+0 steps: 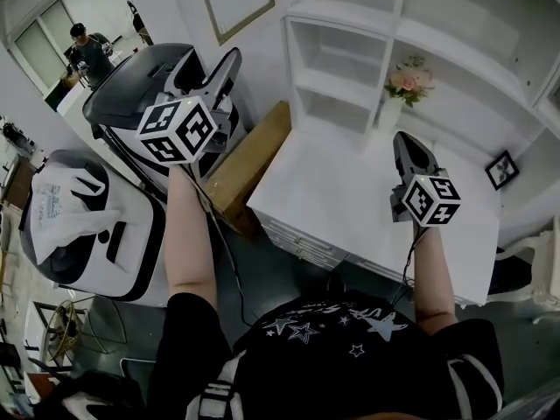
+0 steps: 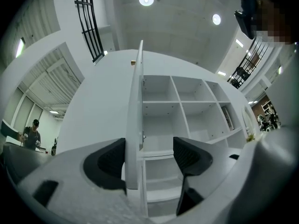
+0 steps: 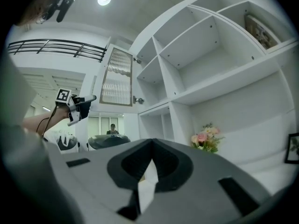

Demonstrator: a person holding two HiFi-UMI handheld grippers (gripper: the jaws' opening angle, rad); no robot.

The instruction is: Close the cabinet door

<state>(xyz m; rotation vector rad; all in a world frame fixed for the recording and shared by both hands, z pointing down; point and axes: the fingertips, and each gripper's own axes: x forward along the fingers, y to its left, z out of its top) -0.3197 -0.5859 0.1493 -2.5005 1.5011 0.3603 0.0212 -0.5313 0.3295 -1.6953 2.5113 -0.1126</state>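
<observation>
Hand-held grippers [image 2: 149, 157] [image 3: 148, 164]: 2 (1 cabinet door [image 2: 135, 101])

The white desk top [image 1: 350, 199] is mostly bare. A vase of pink flowers [image 1: 404, 86] stands at its back edge against the shelving, and a small black-framed picture [image 1: 502, 169] sits near the right corner. A long wooden board [image 1: 249, 160] lies on the dark floor [image 1: 280, 269] beside the desk's left end.

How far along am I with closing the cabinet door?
Nothing looks done: the cabinet door stands swung out, edge-on to the shelves. In hand: the left hand-held gripper is open, the door's edge between its jaws. The right hand-held gripper is shut and empty. Left to do: push the door closed against the shelves.
</observation>
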